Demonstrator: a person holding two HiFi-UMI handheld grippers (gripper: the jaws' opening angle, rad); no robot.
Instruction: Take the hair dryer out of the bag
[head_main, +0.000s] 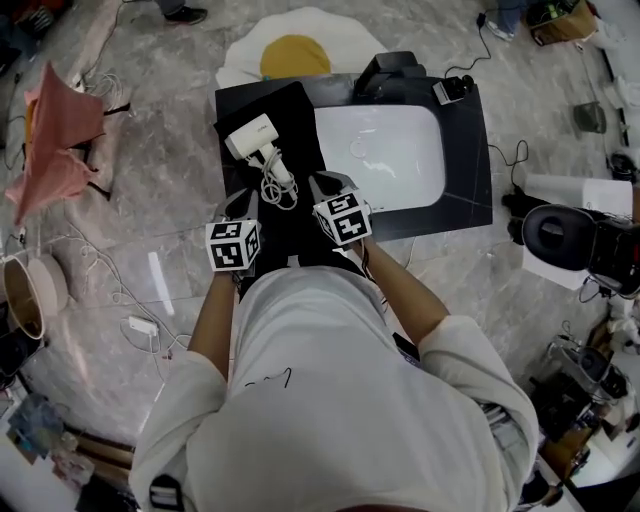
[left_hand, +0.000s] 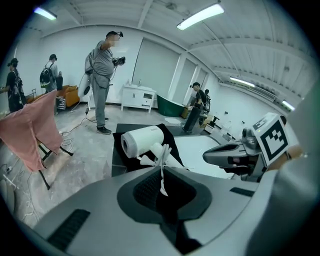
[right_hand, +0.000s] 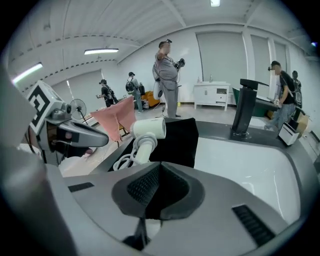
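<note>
The white hair dryer (head_main: 252, 137) lies out on top of the flat black bag (head_main: 290, 115) at the left end of the black counter, with its cord (head_main: 277, 187) coiled toward me. My left gripper (head_main: 248, 203) sits at the bag's near end. In the left gripper view, the left gripper (left_hand: 161, 172) is shut with a thin white strand of cord (left_hand: 161, 181) pinched between its pads, just short of the dryer (left_hand: 142, 140). My right gripper (head_main: 326, 186) hovers beside it, right of the cord. The right gripper (right_hand: 159, 170) is shut with nothing visible between its pads, facing the dryer (right_hand: 149, 129) and bag (right_hand: 180, 140).
A white sink basin (head_main: 400, 150) fills the counter (head_main: 465, 170) to the right of the bag, with a black tap (head_main: 395, 72) behind it. A pink cloth on a rack (head_main: 60, 130) stands at the left. Cables trail over the marble floor, and several people stand beyond.
</note>
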